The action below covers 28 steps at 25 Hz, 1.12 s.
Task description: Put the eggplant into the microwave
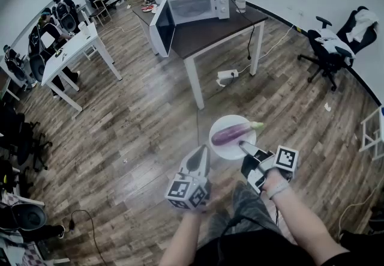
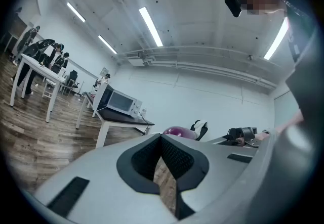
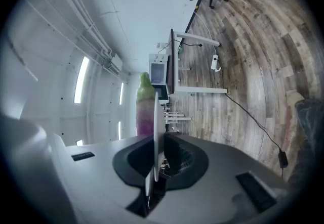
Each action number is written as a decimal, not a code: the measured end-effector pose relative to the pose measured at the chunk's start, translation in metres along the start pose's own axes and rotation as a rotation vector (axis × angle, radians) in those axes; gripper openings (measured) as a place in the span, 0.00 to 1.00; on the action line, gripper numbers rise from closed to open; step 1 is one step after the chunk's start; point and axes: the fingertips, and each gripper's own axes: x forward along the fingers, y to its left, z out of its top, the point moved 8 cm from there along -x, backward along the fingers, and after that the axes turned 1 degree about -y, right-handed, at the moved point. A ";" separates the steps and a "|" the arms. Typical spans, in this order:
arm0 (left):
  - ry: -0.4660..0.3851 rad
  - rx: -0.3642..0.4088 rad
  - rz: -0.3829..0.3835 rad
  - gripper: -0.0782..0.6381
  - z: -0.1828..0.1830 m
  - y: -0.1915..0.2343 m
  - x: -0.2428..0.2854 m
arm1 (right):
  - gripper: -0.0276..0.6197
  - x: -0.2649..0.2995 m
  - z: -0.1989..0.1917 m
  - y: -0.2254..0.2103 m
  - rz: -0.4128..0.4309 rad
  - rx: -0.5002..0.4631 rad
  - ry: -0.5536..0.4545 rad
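Gripping the plate [image 1: 224,149] by its rim, the right tongs [image 1: 245,147] carry the eggplant [image 1: 231,134] loose on top, left tongs [image 1: 201,153] seemingly closed, empty; any tilt before the microwave [image 1: 195,6] could roll it off.

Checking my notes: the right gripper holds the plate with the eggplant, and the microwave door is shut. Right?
Not quite. The microwave door stands open, as the head view shows. The right gripper does hold the plate with the eggplant on it.
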 end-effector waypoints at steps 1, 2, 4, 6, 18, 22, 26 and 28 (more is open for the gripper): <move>-0.001 -0.001 0.002 0.11 0.001 0.002 0.005 | 0.08 0.003 0.004 0.000 -0.001 0.002 0.000; -0.002 -0.002 0.004 0.11 0.002 0.004 0.011 | 0.08 0.005 0.009 0.000 -0.001 0.002 0.001; -0.006 -0.004 0.007 0.11 0.004 0.007 0.024 | 0.08 0.013 0.021 0.000 0.000 -0.004 0.007; -0.010 -0.001 0.011 0.11 0.005 0.011 0.040 | 0.08 0.022 0.034 0.000 0.000 -0.010 0.016; -0.035 -0.014 0.070 0.11 0.018 0.023 0.132 | 0.08 0.079 0.116 0.006 -0.011 -0.005 0.071; -0.041 0.005 0.084 0.11 0.024 0.025 0.158 | 0.08 0.097 0.142 0.010 -0.003 -0.011 0.089; -0.070 0.005 0.103 0.11 0.029 0.028 0.180 | 0.08 0.111 0.165 0.014 -0.014 -0.020 0.118; -0.078 0.003 0.116 0.11 0.031 0.031 0.187 | 0.08 0.117 0.174 0.014 -0.016 -0.020 0.125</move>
